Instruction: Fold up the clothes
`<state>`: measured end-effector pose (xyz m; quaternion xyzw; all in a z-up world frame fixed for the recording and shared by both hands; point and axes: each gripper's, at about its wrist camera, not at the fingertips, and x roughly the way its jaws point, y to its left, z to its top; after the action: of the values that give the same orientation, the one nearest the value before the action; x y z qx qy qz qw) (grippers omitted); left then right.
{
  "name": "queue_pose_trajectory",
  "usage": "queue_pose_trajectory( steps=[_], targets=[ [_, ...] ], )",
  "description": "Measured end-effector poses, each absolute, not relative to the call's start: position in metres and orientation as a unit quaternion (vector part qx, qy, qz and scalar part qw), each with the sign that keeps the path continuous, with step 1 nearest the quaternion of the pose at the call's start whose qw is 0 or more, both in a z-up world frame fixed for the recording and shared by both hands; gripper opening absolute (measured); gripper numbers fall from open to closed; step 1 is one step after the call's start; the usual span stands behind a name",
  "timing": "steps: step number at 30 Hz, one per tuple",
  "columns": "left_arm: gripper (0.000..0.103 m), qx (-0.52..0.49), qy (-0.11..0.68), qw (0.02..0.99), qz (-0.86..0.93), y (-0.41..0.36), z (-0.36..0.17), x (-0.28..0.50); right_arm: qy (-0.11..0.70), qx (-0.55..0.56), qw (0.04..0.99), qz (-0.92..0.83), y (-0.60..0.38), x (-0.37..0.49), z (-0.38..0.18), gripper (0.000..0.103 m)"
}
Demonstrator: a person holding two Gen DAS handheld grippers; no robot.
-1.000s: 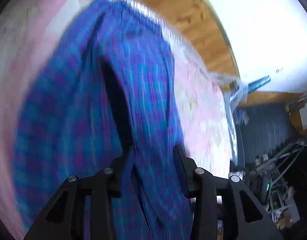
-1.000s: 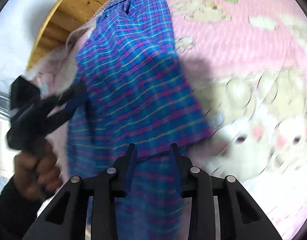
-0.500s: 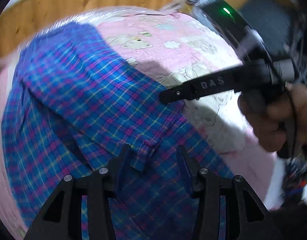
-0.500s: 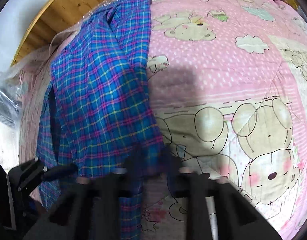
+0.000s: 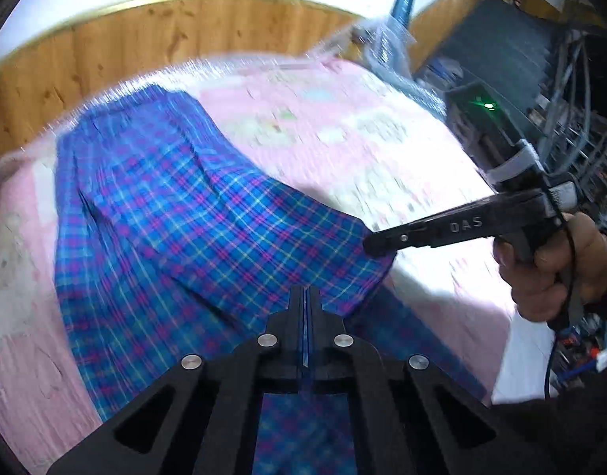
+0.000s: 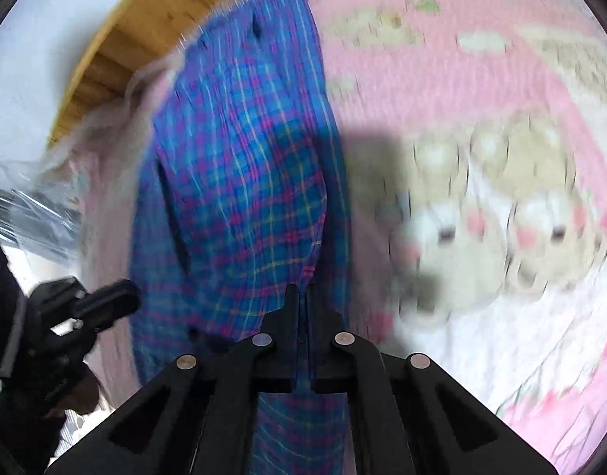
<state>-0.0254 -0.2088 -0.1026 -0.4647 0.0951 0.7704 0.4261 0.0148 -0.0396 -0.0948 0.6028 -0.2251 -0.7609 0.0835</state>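
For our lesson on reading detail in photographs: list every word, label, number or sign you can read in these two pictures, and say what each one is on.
"DAS": raised letters on the side of the right gripper, seen in the left wrist view, near where it pinches the plaid garment.
Small white label further back on that gripper's body: too small to read.
Pink bedspread: cartoon bears only, blurred, with no readable words.

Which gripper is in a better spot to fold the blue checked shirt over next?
Probably the right gripper: it is shut on the plaid shirt's free corner beside bare pink blanket. The left gripper pinches mid-edge, better as an anchor.
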Motion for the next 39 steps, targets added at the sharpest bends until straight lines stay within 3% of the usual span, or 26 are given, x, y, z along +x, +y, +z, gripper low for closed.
queue_pose_trajectory(
  steps=[7,10,13,16,20,25,29,32,34,36,39],
  targets=[
    [0.001,-0.518,0.106,0.415,0.741,-0.205,-0.141,-0.007,-0.199,0.638,0.102,-0.737,-0.056,0.013,-0.117,0.005],
    [0.001,-0.509,0.068,0.414,0.752,-0.214,-0.129,-0.008,-0.178,0.649,0.129,-0.729,-0.056,0.007,-0.109,0.007],
    [0.003,-0.49,0.012,0.419,0.764,-0.23,-0.108,-0.014,-0.154,0.623,0.122,-0.757,-0.046,0.003,-0.08,0.018],
    [0.004,-0.479,-0.037,0.42,0.77,-0.24,-0.1,-0.023,-0.135,0.592,0.112,-0.787,-0.038,-0.006,-0.055,0.019],
    [0.005,-0.486,-0.081,0.418,0.764,-0.231,-0.112,-0.038,-0.114,0.566,0.131,-0.806,-0.039,-0.057,-0.038,0.019],
    [0.006,-0.521,-0.077,0.412,0.744,-0.207,-0.143,-0.034,-0.072,0.519,0.16,-0.837,-0.052,-0.165,-0.017,0.019],
    [0.005,-0.579,-0.072,0.376,0.72,-0.2,-0.182,-0.023,-0.047,0.505,0.175,-0.844,-0.066,-0.261,-0.035,0.024],
    [0.006,-0.595,-0.115,0.353,0.713,-0.208,-0.193,-0.015,-0.005,0.529,0.183,-0.829,-0.08,-0.304,-0.069,0.024],
    [0.006,-0.6,-0.132,0.34,0.712,-0.213,-0.191,-0.01,0.034,0.553,0.181,-0.812,-0.089,-0.318,-0.1,0.024],
    [0.006,-0.591,-0.142,0.338,0.719,-0.221,-0.179,-0.003,0.064,0.525,0.182,-0.829,-0.095,-0.315,-0.104,0.031],
    [0.006,-0.572,-0.151,0.317,0.742,-0.249,-0.157,0.005,0.036,0.53,0.162,-0.832,-0.088,-0.296,-0.093,0.031]
  ],
)
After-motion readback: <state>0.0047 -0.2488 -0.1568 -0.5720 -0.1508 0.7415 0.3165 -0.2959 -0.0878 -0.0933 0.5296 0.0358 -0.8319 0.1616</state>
